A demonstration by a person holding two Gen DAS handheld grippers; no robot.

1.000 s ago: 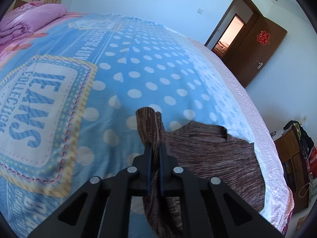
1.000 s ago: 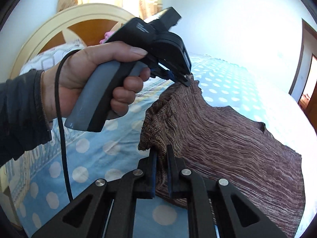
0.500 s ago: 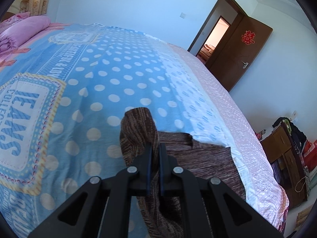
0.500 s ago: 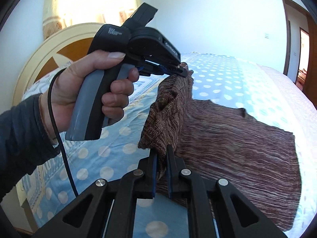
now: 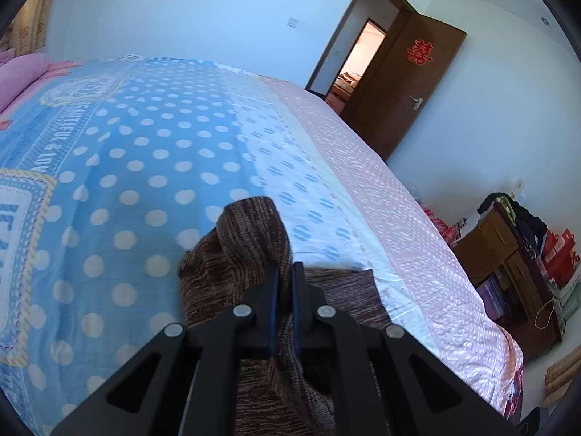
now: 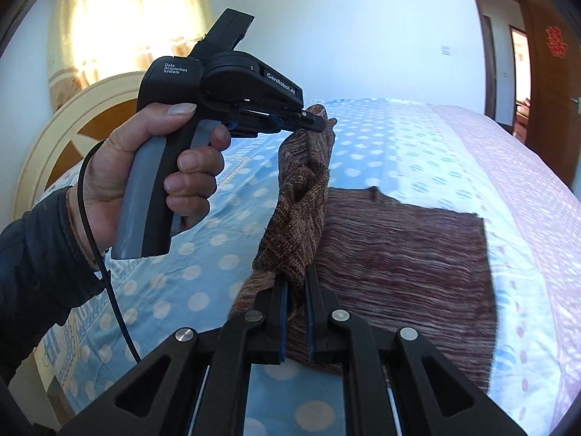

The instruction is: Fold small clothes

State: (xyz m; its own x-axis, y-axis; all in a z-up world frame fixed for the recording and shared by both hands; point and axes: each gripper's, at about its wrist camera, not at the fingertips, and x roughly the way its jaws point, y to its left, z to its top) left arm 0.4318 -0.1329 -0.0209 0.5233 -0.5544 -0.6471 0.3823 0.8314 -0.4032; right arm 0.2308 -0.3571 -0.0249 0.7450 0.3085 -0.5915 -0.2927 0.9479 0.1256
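A brown knit garment (image 6: 399,254) lies on the blue polka-dot bedspread (image 6: 381,145), its left edge lifted. My right gripper (image 6: 296,283) is shut on the near corner of that edge. My left gripper (image 5: 285,272) is shut on the far corner of the garment (image 5: 250,239). In the right wrist view the left gripper (image 6: 316,123) is held in a hand above the bed, and the lifted edge hangs between the two grippers. The rest of the garment stays flat on the bed.
The bed's pink edge (image 5: 381,189) runs along the right. A brown door (image 5: 399,83) stands open beyond it. A wooden cabinet with clothes and boxes (image 5: 515,265) is at the right. The headboard (image 6: 72,127) and a curtained window (image 6: 127,18) are behind the left hand.
Both grippers have lifted the garment's left edge higher and carried it toward the right over the flat part. The left gripper's view has swung toward the door.
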